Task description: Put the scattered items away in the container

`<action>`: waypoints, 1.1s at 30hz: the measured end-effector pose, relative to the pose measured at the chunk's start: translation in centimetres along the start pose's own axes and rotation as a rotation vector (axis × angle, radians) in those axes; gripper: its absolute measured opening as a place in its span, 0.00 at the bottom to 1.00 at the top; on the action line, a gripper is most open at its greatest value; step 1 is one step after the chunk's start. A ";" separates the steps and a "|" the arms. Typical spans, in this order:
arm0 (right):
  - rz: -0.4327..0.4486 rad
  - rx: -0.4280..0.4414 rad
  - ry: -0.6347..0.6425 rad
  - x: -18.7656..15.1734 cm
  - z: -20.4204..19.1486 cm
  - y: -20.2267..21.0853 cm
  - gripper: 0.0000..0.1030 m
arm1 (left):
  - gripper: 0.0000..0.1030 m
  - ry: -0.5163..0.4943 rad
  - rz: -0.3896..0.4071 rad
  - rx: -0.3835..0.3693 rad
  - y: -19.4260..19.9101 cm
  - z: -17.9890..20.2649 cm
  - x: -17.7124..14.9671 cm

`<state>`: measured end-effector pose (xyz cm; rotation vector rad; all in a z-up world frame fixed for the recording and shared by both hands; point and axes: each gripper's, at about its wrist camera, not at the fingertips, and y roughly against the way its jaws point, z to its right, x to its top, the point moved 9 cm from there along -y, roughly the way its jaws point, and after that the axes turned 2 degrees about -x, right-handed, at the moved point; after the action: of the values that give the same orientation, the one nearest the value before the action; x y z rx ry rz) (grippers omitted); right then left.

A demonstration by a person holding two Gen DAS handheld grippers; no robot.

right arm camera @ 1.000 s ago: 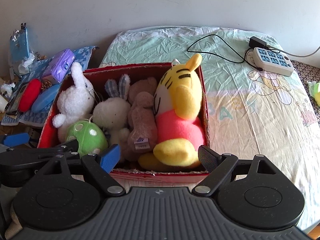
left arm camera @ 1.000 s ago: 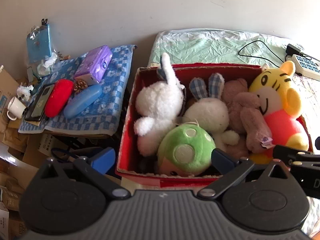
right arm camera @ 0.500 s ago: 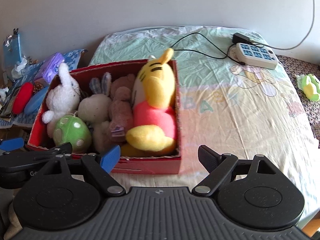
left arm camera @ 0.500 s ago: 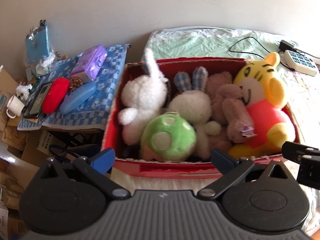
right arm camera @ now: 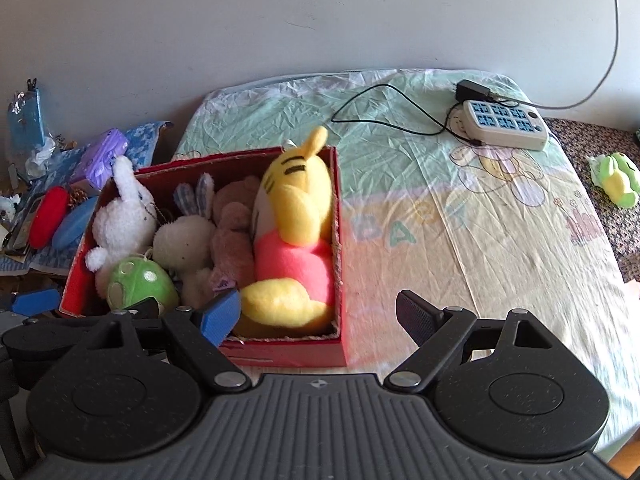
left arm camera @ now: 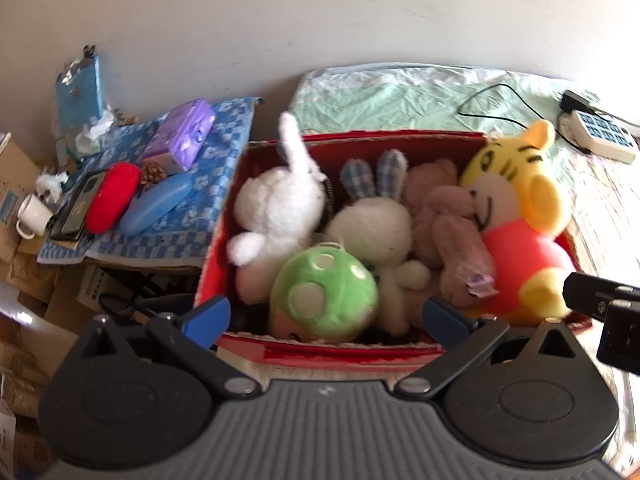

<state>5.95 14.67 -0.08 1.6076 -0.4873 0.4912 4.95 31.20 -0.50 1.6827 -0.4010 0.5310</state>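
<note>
Five soft toys sit packed in the red box [right arm camera: 338, 240], which stands on the bed [right arm camera: 460, 240] at its left edge: going left to right, a white rabbit [left arm camera: 276, 216], a green spotted ball [left arm camera: 324, 292] in front of it, a second rabbit with checked ears [left arm camera: 376, 224], a brown bear [left arm camera: 444, 224] and a yellow tiger [left arm camera: 516, 216] in a pink top against the right wall. Left of the box, a side table [left arm camera: 200, 216] under a blue checked cloth carries a red case, a blue case and a purple packet, none of which look like part of the job. Over the last second both pairs of tongs have drawn back from the box and the right view has swung rightward, so more bare sheet and the far side of the bed now show. The left tongs [left arm camera: 326, 314] hang spread and empty over the box's near edge; the right tongs [right arm camera: 318, 312] are likewise spread and empty, near the box's right corner. Far right on the bed, well apart from the box, lies a small green and yellow toy [right arm camera: 616, 178], beyond a white power strip [right arm camera: 506, 130]. That looks like the last stray, so the pull-back probably marks a turn toward fetching it, most likely with the right tongs.
</note>
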 end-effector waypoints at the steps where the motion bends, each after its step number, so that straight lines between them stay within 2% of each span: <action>1: 0.000 0.002 0.007 0.1 -0.3 -0.2 0.85 | 0.99 0.007 -0.001 0.005 -0.1 -0.3 0.1; 12: -0.010 0.035 0.031 1.1 -3.2 -2.0 0.85 | 0.99 0.048 -0.013 0.033 -1.6 -3.1 0.3; 19: -0.009 0.063 0.056 1.7 -5.4 -2.9 0.85 | 0.99 0.067 -0.020 0.016 -2.9 -4.4 0.8; 33: -0.030 0.060 0.039 2.7 -6.2 -3.8 0.84 | 0.99 0.065 -0.048 -0.008 -4.2 -4.9 1.6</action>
<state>10.19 21.07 -1.08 1.6568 -0.4221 0.5182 7.97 36.77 -2.45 1.6587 -0.3149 0.5467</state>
